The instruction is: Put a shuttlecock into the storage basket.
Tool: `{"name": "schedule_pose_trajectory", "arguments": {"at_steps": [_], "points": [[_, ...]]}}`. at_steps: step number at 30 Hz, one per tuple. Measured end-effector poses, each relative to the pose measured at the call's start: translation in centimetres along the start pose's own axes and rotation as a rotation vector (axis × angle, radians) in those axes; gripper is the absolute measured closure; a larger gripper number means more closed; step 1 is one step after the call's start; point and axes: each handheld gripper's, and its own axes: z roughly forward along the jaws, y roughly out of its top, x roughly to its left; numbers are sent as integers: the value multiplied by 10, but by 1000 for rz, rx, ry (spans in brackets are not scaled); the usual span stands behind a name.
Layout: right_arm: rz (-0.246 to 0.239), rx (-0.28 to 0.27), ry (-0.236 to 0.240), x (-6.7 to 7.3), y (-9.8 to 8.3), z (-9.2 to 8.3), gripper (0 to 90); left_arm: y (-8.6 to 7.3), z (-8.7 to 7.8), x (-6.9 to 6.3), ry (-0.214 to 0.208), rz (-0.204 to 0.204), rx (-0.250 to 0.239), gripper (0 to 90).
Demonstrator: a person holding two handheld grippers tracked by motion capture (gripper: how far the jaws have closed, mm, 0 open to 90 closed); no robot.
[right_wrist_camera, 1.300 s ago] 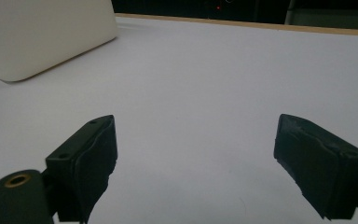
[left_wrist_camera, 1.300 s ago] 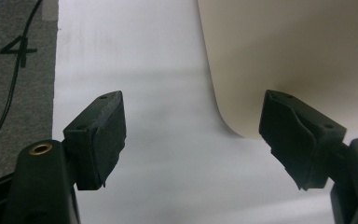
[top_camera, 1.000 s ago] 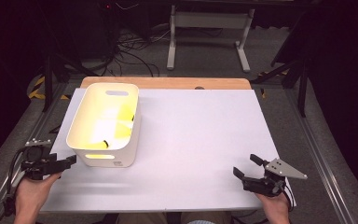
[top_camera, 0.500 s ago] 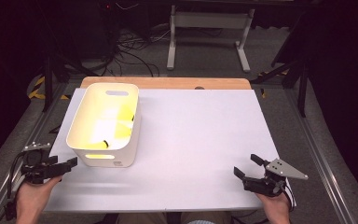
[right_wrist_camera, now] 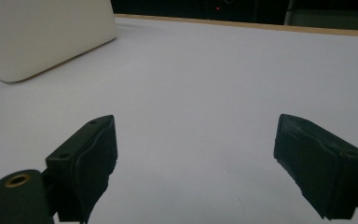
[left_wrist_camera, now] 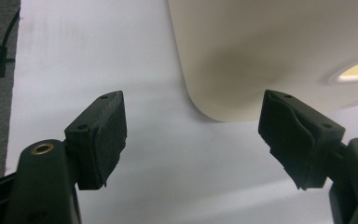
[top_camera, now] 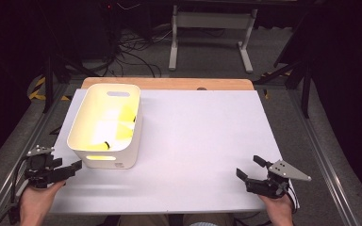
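A white bin with handle cut-outs stands on the left part of the white tabletop. Inside it lie yellow pieces with a small black bit among them. My left gripper is held at the near left corner, just left of the bin's front wall, open and empty. In the left gripper view the bin's rounded corner lies just beyond my open left gripper. My right gripper rests open near the front right edge. Ahead of my right gripper is bare table, with the bin far off at the left.
A wooden strip runs along the table's far edge. Behind it are a metal stand and floor cables. Metal rails flank the table on both sides.
My left gripper has drifted slightly back toward the near edge. The right gripper and the bin have stayed put.
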Motion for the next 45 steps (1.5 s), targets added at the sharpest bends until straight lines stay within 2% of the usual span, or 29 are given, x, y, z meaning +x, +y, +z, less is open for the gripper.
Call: {"name": "schedule_pose_trajectory", "arguments": {"at_steps": [12,26,33,38,45], "points": [[-1,1,-2,1,0,0,139,-8,1,-7,-33,19,-32,235],[-1,-1,-2,1,0,0,139,-13,3,-19,-48,53,-61,217],[-2,0,-2,1,0,0,139,-17,5,-23,-62,53,-71,211],[-3,0,-1,1,0,0,139,-23,5,-25,-74,40,-101,205],[-4,0,1,2,0,0,139,-30,7,-28,-68,46,-127,189]]}}
